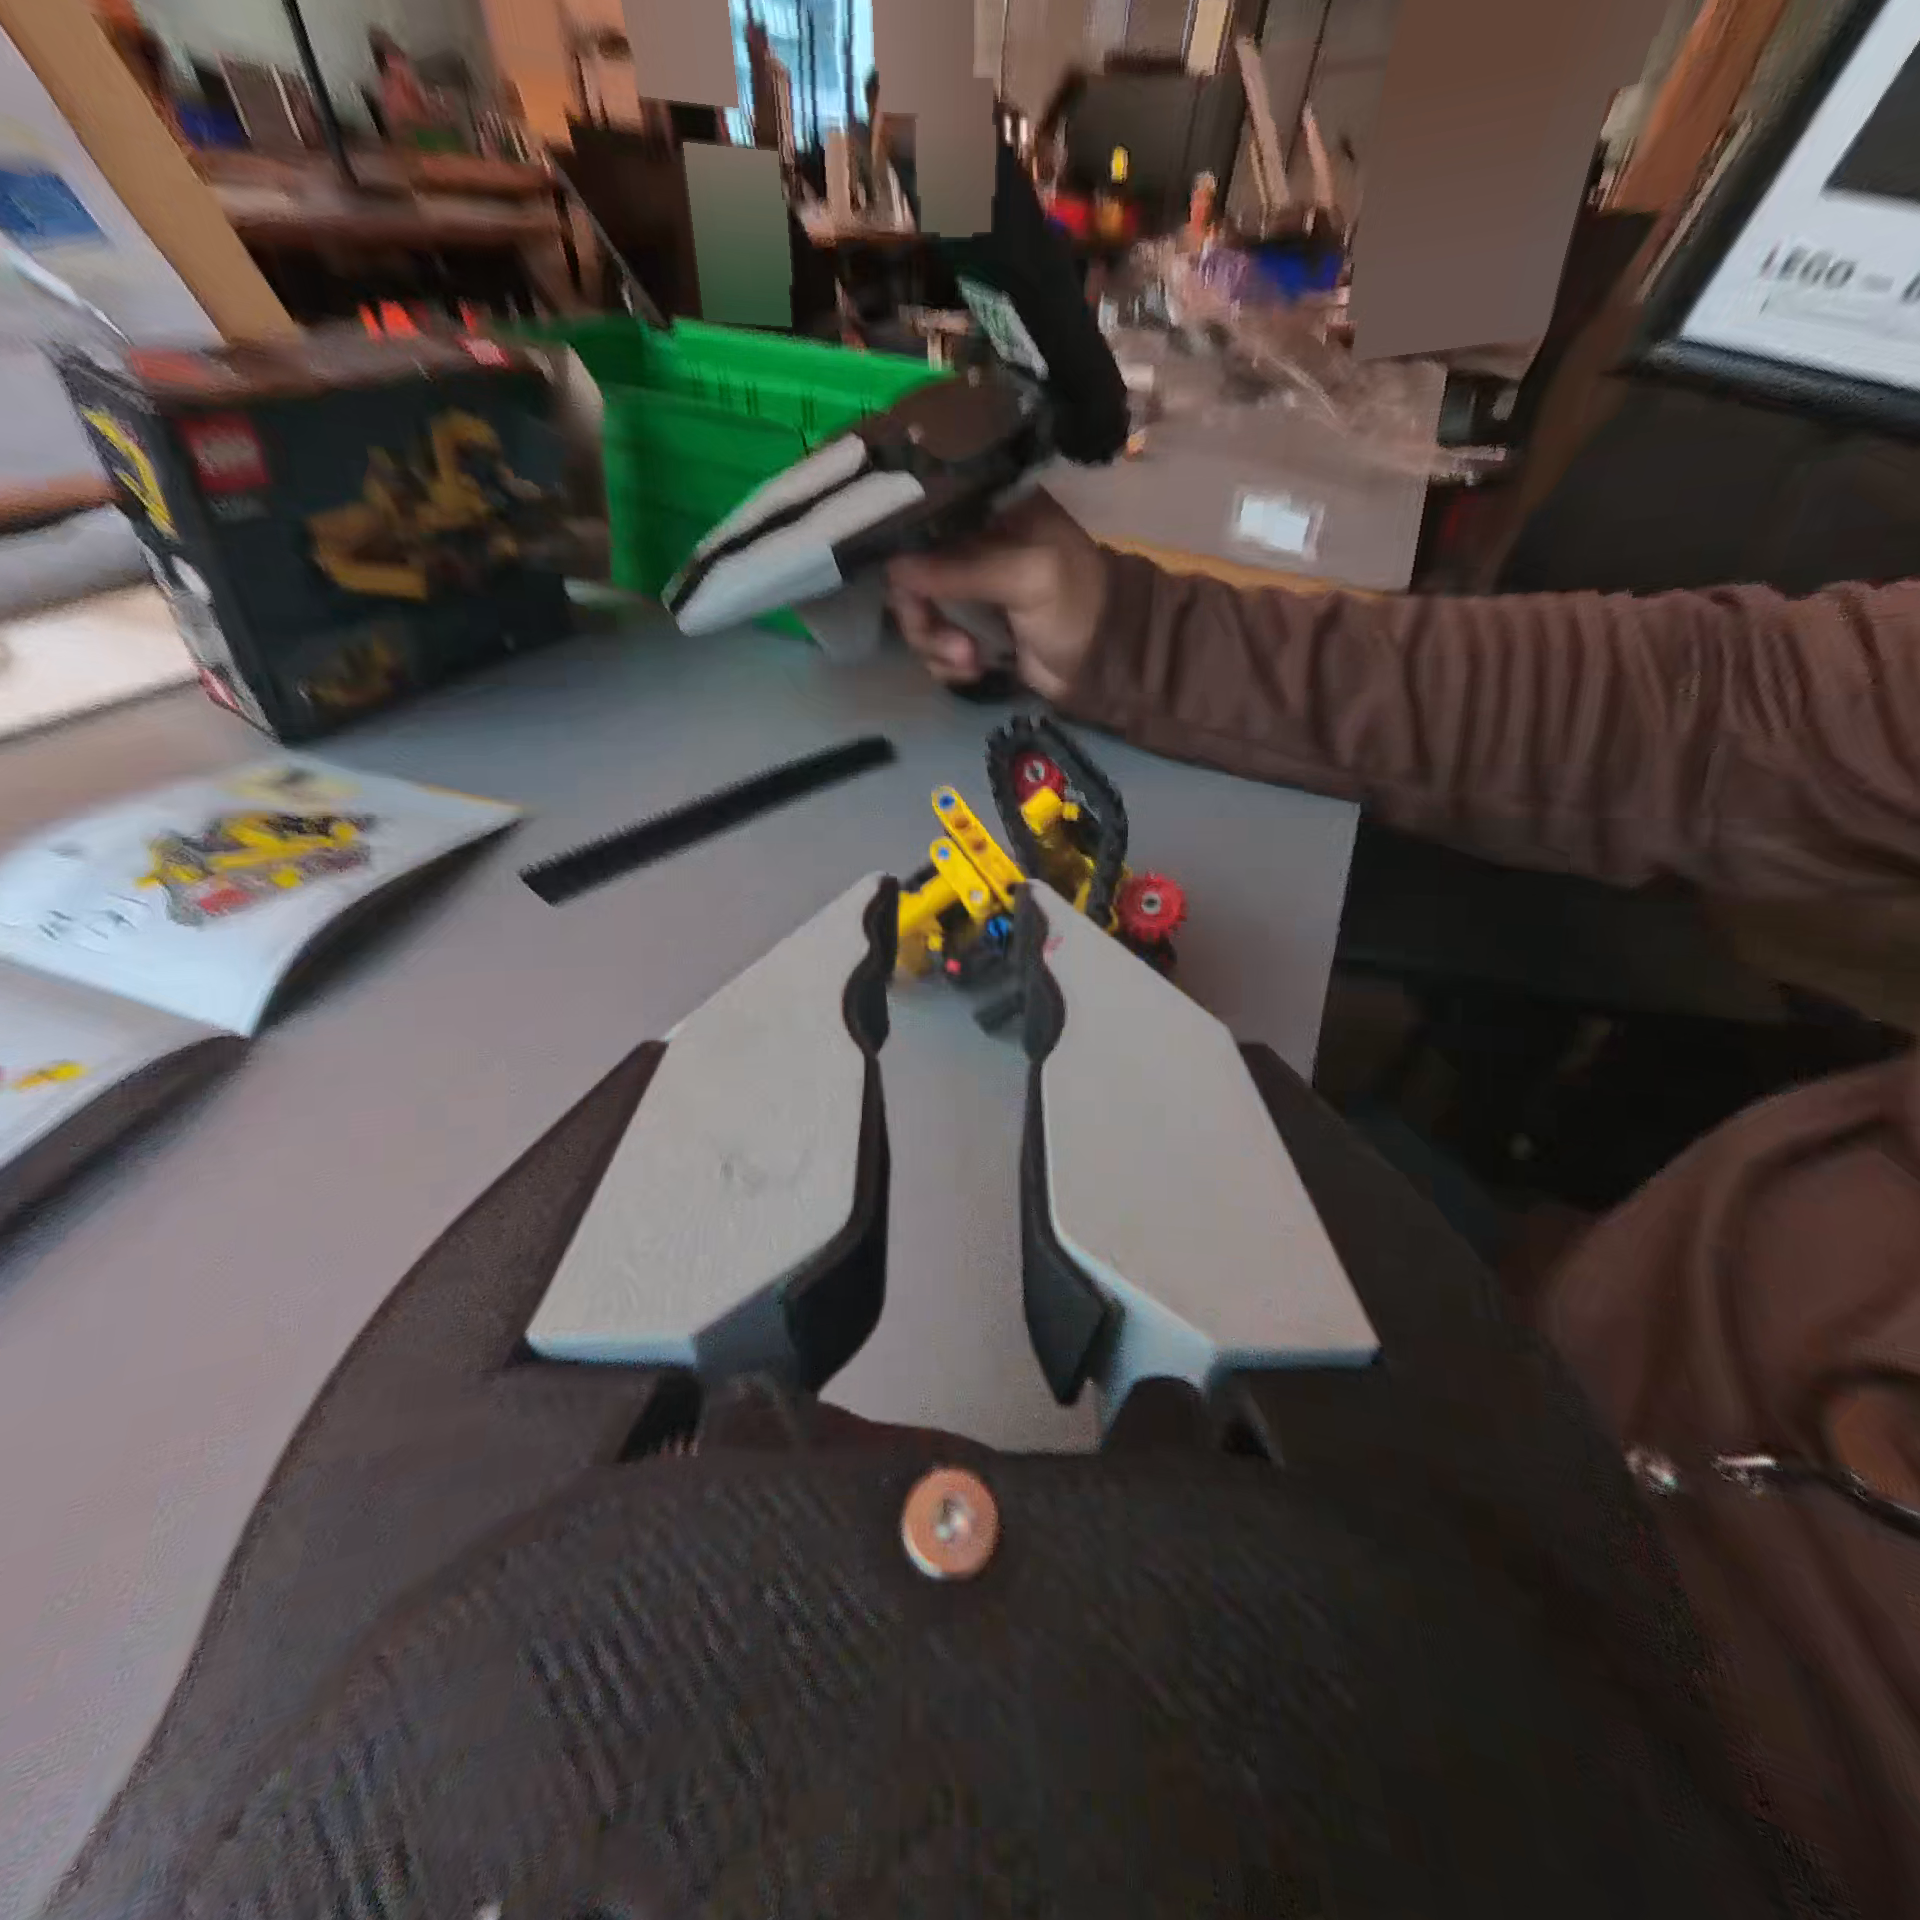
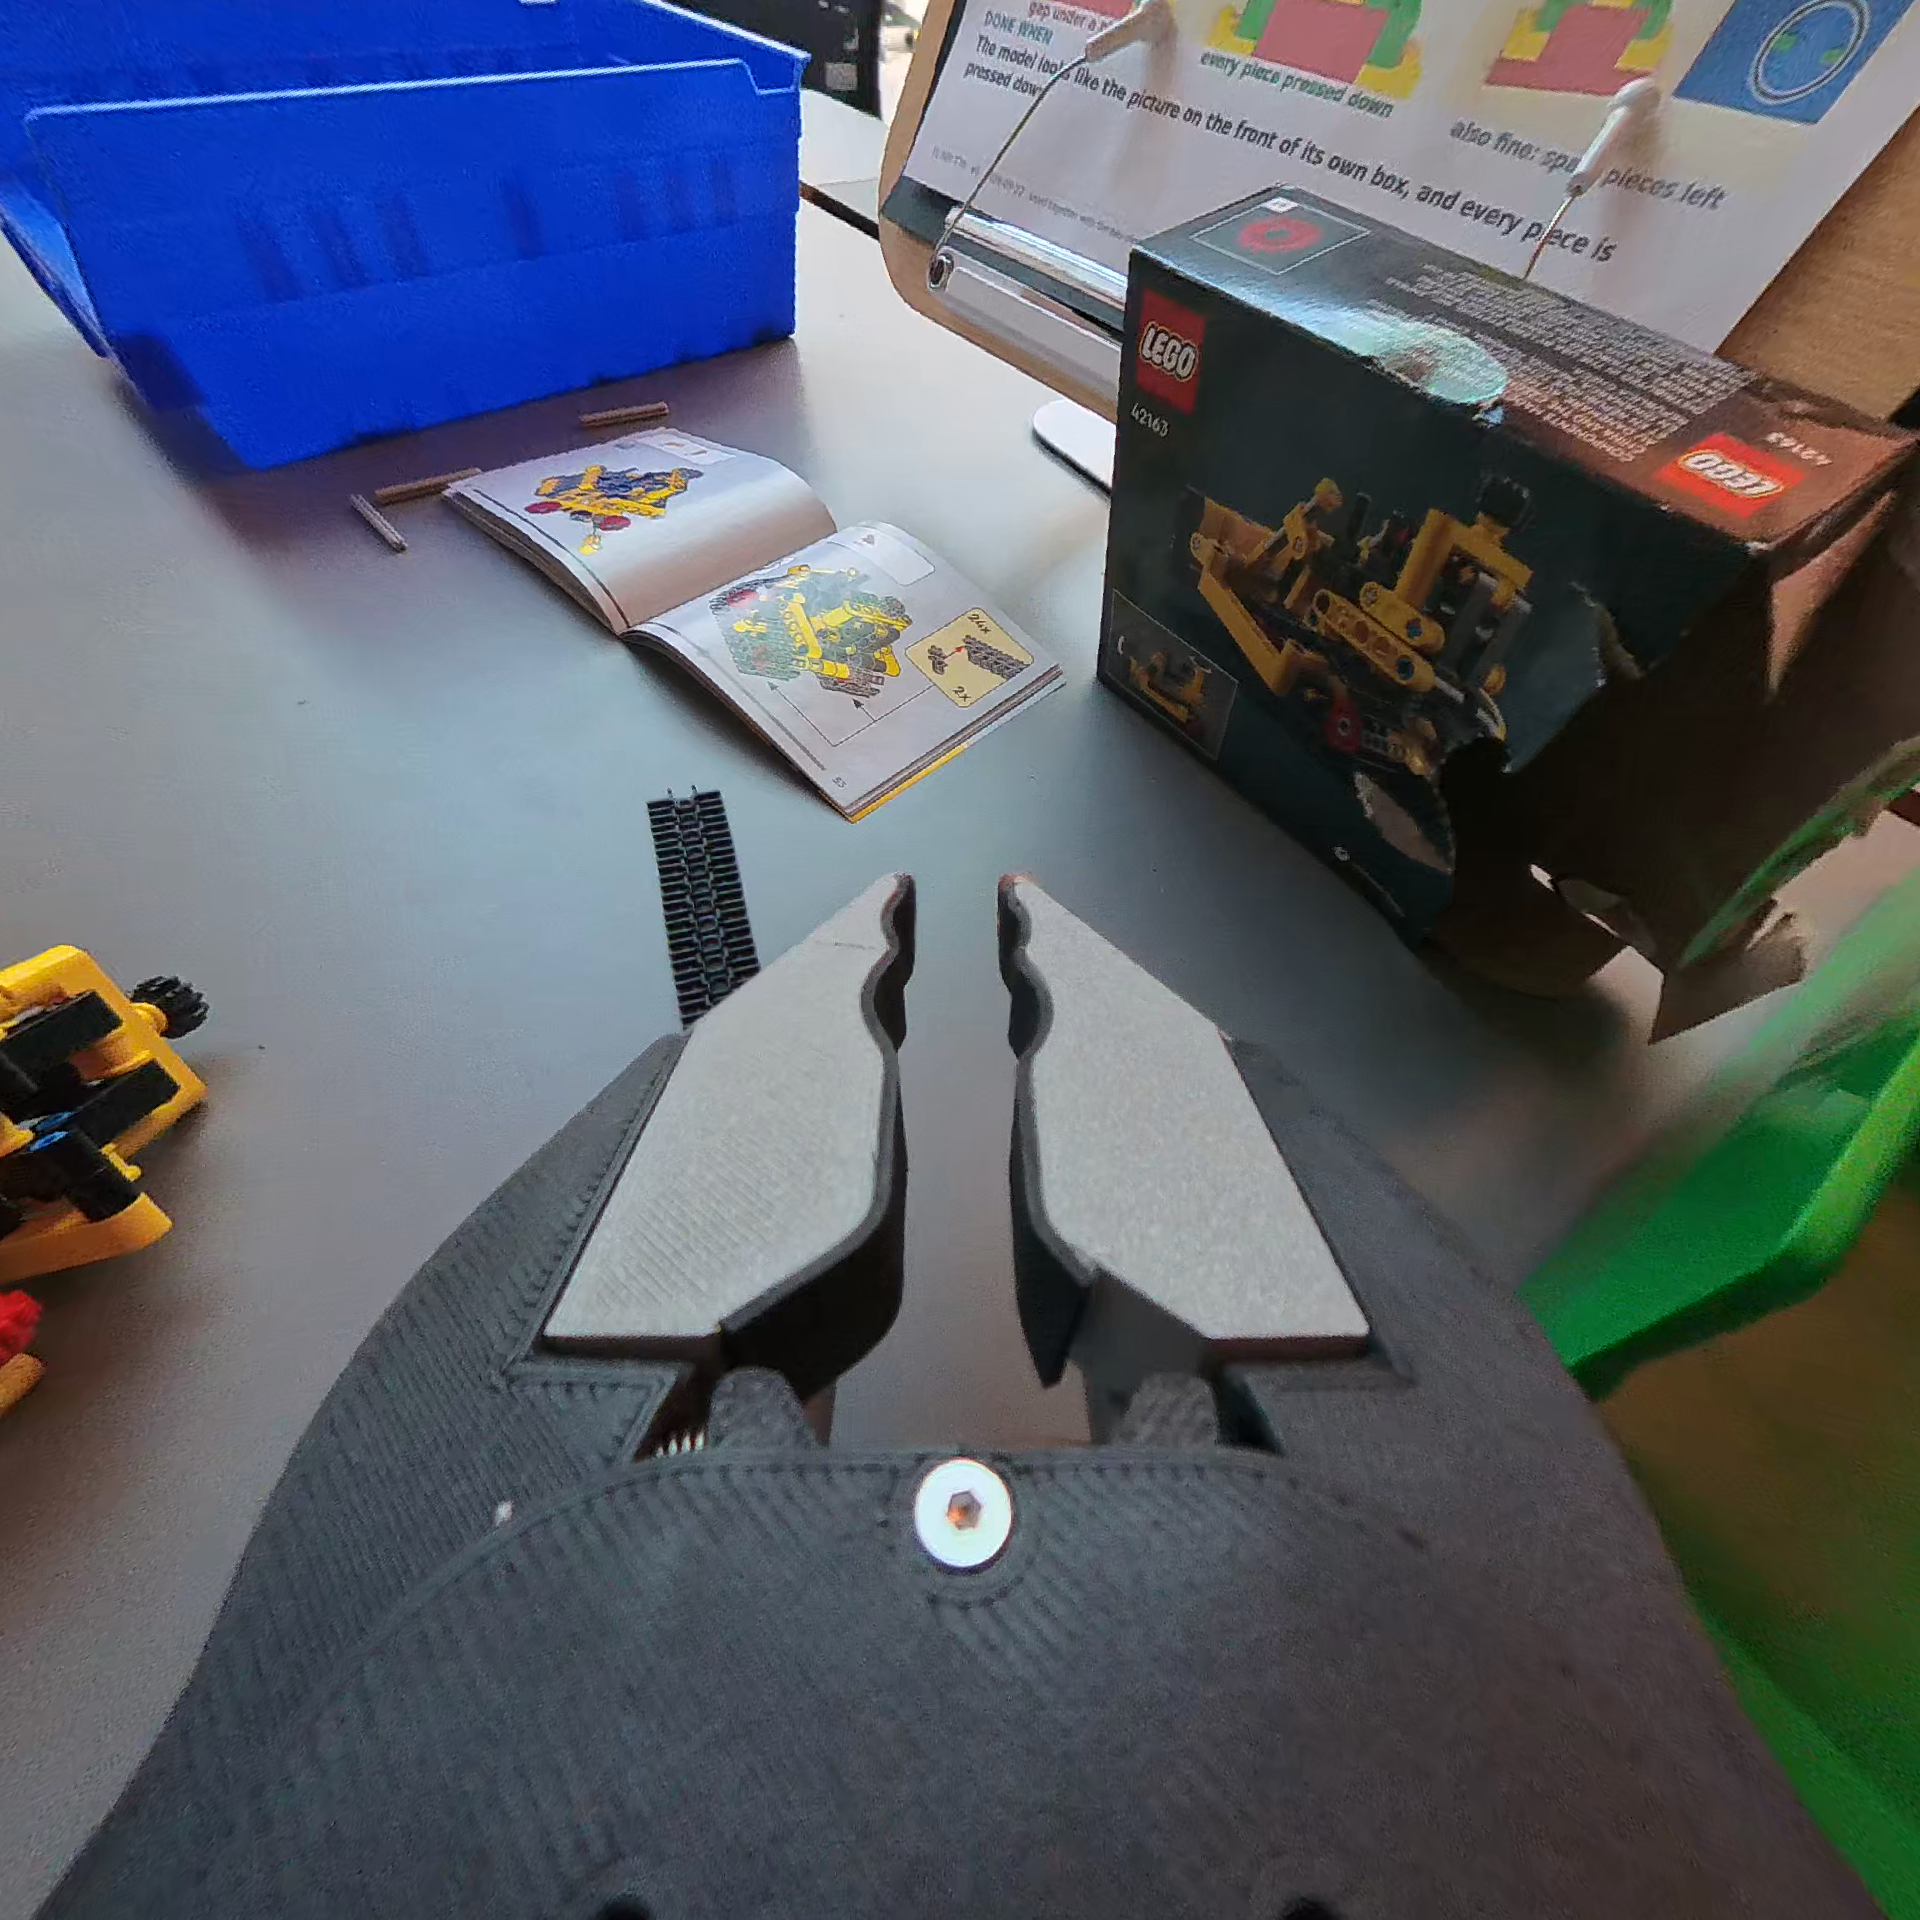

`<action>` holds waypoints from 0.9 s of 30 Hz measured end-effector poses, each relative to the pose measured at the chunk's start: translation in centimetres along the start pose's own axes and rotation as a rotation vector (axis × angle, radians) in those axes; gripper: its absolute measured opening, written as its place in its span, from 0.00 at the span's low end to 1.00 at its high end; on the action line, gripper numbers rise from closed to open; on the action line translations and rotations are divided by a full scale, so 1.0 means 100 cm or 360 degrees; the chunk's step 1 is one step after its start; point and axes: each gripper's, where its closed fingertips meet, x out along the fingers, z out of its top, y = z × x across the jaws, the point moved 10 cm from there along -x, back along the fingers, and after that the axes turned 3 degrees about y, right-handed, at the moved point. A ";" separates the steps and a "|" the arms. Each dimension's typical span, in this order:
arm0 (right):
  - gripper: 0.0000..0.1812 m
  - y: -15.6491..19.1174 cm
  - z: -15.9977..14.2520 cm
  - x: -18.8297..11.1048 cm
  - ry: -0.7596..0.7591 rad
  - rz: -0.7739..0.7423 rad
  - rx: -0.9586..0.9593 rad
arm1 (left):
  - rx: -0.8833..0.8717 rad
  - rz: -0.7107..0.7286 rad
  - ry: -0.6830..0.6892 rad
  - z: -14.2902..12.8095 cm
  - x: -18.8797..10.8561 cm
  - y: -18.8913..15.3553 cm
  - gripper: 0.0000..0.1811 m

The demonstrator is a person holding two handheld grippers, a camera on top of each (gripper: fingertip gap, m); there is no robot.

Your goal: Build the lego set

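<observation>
**Visitor:** What's nearest to us?

**Onlooker:** The left gripper (image 1: 954, 914), grey-padded tongs on a dark printed body. Its jaws are parted a little and hold nothing. Just past its tips, near the right edge of the grey tabletop (image 1: 436, 1143), stands the half-built yellow toy bulldozer (image 1: 1023, 883). One black rubber track is looped over its red sprocket wheels on the far side; a red wheel on the near side is bare.

**Visitor:** And the other tongs?

**Onlooker:** The right gripper (image 2: 956, 894) is held by a hand in a brown sleeve, above the middle of the tabletop. Its jaws are also slightly apart and empty. Just left of its tips lies the second track, a flat strip of black links (image 2: 701, 904).

**Visitor:** So which step is this?

**Onlooker:** I'd say fitting the second track. The next move likely calls for pinching that strip and wrapping it round the bare wheels while the left tongs steady the model.

**Visitor:** Farther back?

**Onlooker:** An open paper instruction booklet (image 2: 758, 592), then the dark cardboard set box (image 2: 1403, 582) with torn flaps. Three small brown rods lie beside the booklet.

**Visitor:** Any bins?

**Onlooker:** A blue plastic bin (image 2: 416, 239) toward the far left corner, seemingly empty. A green plastic bin (image 1: 727, 436) sits behind the box; I cannot tell what is inside.
</observation>
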 end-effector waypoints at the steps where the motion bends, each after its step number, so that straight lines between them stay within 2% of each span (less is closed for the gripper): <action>1: 0.07 0.000 0.000 0.001 0.0005 0.0010 0.0007 | 0.0000 0.0011 0.0111 -0.002 0.005 -0.003 0.12; 4: 0.07 0.000 0.000 0.001 0.0011 0.0003 -0.0005 | 0.0114 0.0047 0.0322 -0.005 0.020 -0.013 0.15; 6: 0.07 0.001 0.000 0.001 0.0010 -0.0008 -0.0012 | 0.0095 -0.0009 0.0408 -0.005 0.030 -0.016 0.16; 11: 0.07 0.002 -0.001 -0.002 0.0000 -0.0014 0.0001 | -0.0041 -0.0150 0.0380 -0.003 0.036 -0.015 0.08; 15: 0.07 0.002 -0.001 -0.002 0.0000 -0.0017 0.0009 | -0.0191 -0.0294 0.0375 -0.003 0.031 -0.019 0.16; 17: 0.07 0.002 -0.001 -0.001 0.0010 -0.0013 0.0009 | -0.0222 -0.0331 0.0341 -0.002 0.029 -0.020 0.16; 23: 0.06 0.003 -0.001 0.000 0.0016 -0.0019 -0.0013 | -0.0207 -0.0254 0.0470 -0.002 0.045 -0.022 0.16; 25: 0.06 0.003 -0.001 -0.001 0.0007 -0.0022 -0.0012 | -0.0120 -0.0244 0.0468 0.000 0.047 -0.025 0.06; 27: 0.06 0.003 -0.001 -0.002 0.0002 -0.0020 -0.0003 | -0.0055 -0.0200 0.0451 0.005 0.044 -0.026 0.05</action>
